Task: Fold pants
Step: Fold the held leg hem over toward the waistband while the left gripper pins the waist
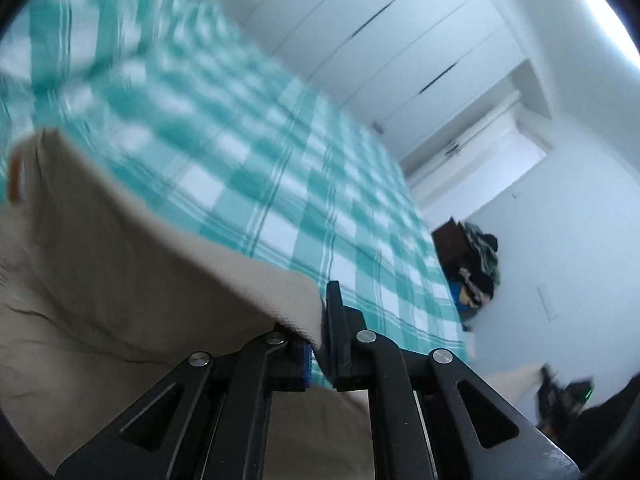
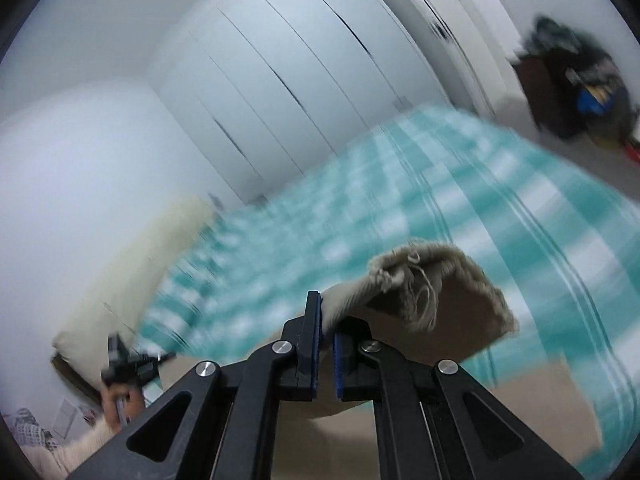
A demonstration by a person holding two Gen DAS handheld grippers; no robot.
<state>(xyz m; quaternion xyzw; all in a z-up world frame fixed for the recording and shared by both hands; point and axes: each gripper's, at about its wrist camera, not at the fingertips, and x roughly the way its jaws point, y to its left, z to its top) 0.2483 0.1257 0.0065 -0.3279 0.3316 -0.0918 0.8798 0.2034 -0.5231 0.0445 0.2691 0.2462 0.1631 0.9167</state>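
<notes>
Beige pants (image 1: pixel 120 260) hang and spread over a bed with a teal-and-white checked cover (image 1: pixel 280 152). My left gripper (image 1: pixel 320 320) is shut on a corner of the beige cloth, which drapes left and down from the jaws. In the right wrist view my right gripper (image 2: pixel 326 320) is shut on a frayed leg hem of the pants (image 2: pixel 420 288), lifted above the bed cover (image 2: pixel 400 200). The other gripper and the hand holding it (image 2: pixel 128 364) show at lower left, blurred.
White wardrobe doors (image 1: pixel 400 40) stand behind the bed. A dark chair with a heap of clothes (image 1: pixel 476 268) stands by the far wall. A cream pillow (image 2: pixel 132 272) lies at the head of the bed. Both views are motion-blurred.
</notes>
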